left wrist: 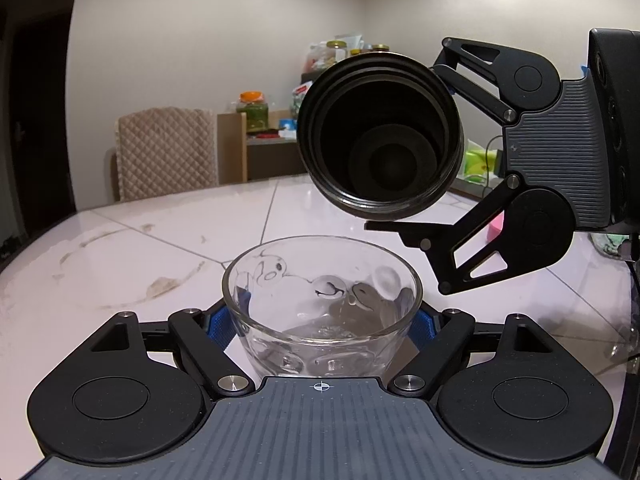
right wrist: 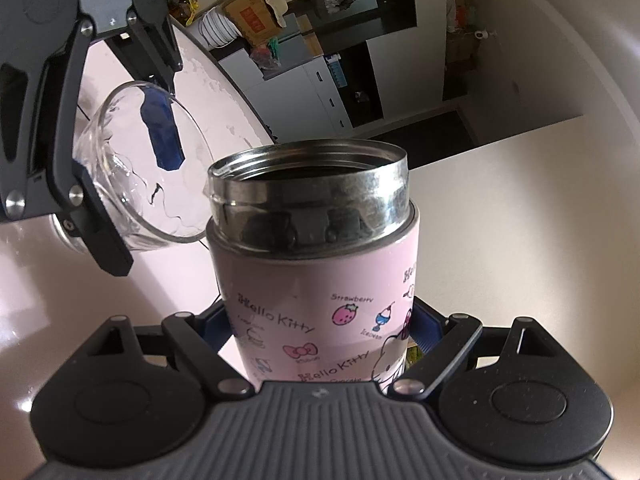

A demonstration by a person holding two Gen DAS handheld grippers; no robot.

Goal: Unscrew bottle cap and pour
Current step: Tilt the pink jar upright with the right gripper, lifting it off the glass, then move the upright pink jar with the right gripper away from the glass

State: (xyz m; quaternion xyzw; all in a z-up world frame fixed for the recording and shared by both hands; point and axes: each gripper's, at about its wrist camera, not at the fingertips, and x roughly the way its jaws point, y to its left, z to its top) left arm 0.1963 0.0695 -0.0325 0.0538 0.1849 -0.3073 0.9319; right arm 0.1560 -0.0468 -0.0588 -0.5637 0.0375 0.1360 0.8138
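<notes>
My left gripper is clamped on a clear glass cup, its blue pads pressed against the cup's sides at nine and three o'clock. The cup stands upright on the white marble-patterned table, with a little clear liquid pooled in its bottom. From my right wrist camera the same cup sits at ten o'clock, with my left gripper around it, one blue pad showing through the glass.

My right gripper grips the pink bottle around its printed body, the fingers closed on it at about eight and four o'clock. The bottle's cap is off: its steel threaded neck is bare and the mouth is open and dark inside.

In the left wrist view the bottle hangs above the cup at one o'clock, tipped right over so that its open mouth faces my camera and its lower rim sits just above the cup's far edge, apart from it. I cannot make out a stream between them. My right gripper reaches in from three o'clock, one finger above the bottle and one below.

Beyond the table, a quilted chair stands at ten o'clock.
</notes>
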